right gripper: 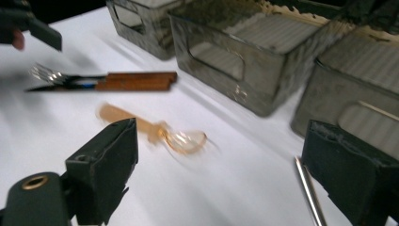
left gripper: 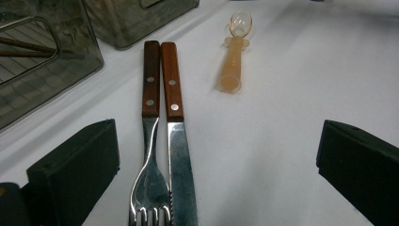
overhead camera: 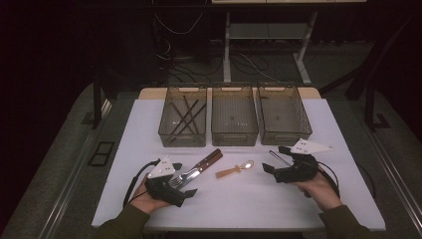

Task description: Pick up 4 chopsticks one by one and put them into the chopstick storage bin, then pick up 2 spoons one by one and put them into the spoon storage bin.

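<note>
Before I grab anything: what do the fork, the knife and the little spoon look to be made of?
Fork and knife: shiny reflective metal, probably steel, with reddish-brown handles that look like wood, pinned by pale rivets. Spoon: translucent amber handle and a clear bowl, apparently plastic, since light passes through it.

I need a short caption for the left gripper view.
Open left claw over a fork and knife lying side by side.

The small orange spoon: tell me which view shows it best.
The left gripper view: the spoon lies sharp and whole, clear bowl away from the camera. In the right gripper view it is nearer but motion-blurred, part hidden behind a black jaw. In the high view it is tiny.
</note>
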